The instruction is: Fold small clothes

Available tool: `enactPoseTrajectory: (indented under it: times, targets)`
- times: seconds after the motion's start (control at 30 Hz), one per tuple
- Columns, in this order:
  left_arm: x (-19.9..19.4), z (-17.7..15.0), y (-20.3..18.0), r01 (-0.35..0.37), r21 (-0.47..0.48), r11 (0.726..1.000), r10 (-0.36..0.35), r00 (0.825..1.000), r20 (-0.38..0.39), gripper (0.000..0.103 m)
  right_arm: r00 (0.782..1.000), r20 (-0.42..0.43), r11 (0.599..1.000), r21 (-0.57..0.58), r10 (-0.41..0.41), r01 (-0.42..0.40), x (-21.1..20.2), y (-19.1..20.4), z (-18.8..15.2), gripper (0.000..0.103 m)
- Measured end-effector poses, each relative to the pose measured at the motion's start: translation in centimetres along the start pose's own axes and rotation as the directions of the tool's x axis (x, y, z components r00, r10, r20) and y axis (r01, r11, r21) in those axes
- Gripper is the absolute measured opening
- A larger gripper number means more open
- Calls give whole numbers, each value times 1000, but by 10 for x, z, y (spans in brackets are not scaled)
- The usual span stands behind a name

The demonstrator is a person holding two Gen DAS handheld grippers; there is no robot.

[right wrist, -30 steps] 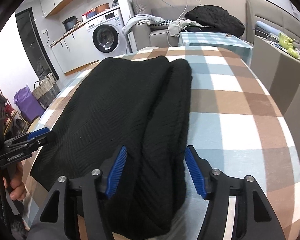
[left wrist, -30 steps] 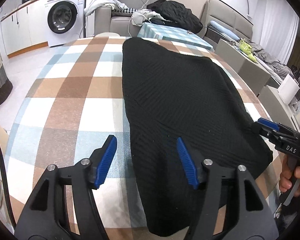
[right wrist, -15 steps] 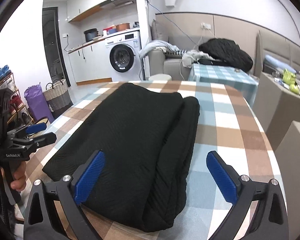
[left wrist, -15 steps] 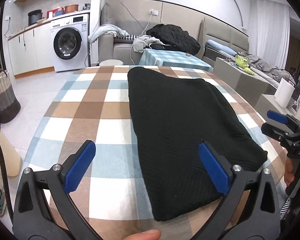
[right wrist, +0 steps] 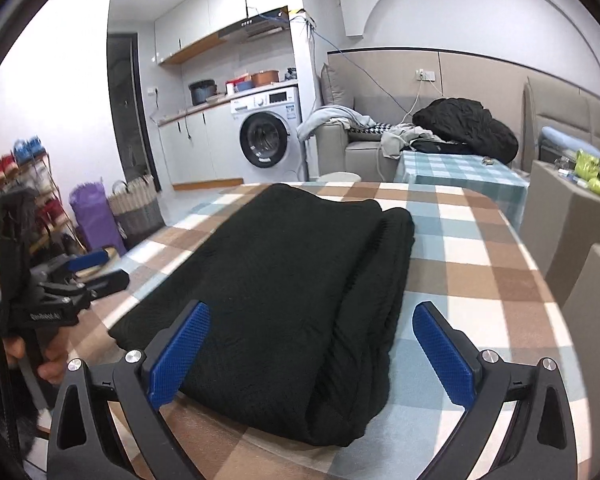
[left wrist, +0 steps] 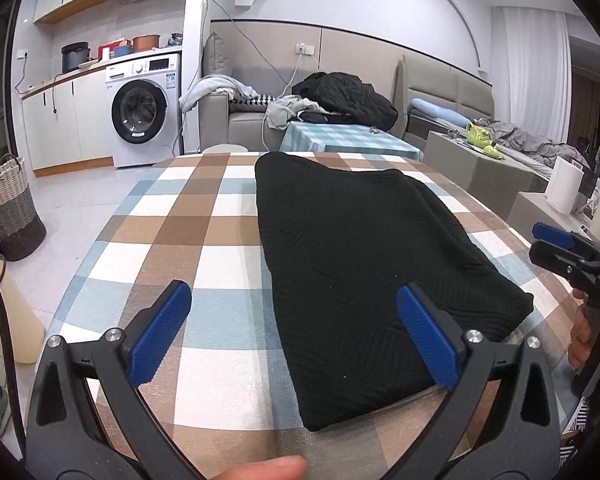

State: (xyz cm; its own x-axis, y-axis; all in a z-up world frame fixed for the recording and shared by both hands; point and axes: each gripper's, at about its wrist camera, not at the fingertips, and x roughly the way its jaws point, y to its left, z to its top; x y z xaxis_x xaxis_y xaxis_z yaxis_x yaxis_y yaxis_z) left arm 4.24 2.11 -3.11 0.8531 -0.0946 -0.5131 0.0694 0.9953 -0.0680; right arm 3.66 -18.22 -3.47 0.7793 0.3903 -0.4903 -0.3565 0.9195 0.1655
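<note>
Left gripper [left wrist: 294,332]: my blue pads are spread wide apart, holding nothing, raised above the table's near edge.
Right gripper [right wrist: 310,354]: my fingers stand wide apart too, empty, hanging over the near end of the garment.
Black knit garment [left wrist: 364,264]: folded into a long bundle, lying flat on the checked tablecloth [left wrist: 204,232]; in the left wrist view it runs from 12 o'clock down toward 5 o'clock, its near end past my right-side pad.
Fold: in the right wrist view the garment [right wrist: 284,280] shows a thick rolled edge along its 3 o'clock side.
Washing machine [left wrist: 144,114]: at 10 o'clock, well beyond the table.
Laundry basket [left wrist: 10,210]: on the floor at 9 o'clock.
</note>
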Motion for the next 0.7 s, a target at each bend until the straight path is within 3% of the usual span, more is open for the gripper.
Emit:
enactPoseTrajectory:
  times: [0.43, 0.7]
  targets:
    - [-1, -2, 2, 5, -8, 1000, -5, 1000, 25, 102, 995, 86, 999, 4, -49, 49, -13, 0, -5, 103]
    - [-1, -2, 6, 18, -15, 1000, -17, 1000, 26, 102, 993, 113, 1000, -11, -17, 18, -19, 2, -7, 103]
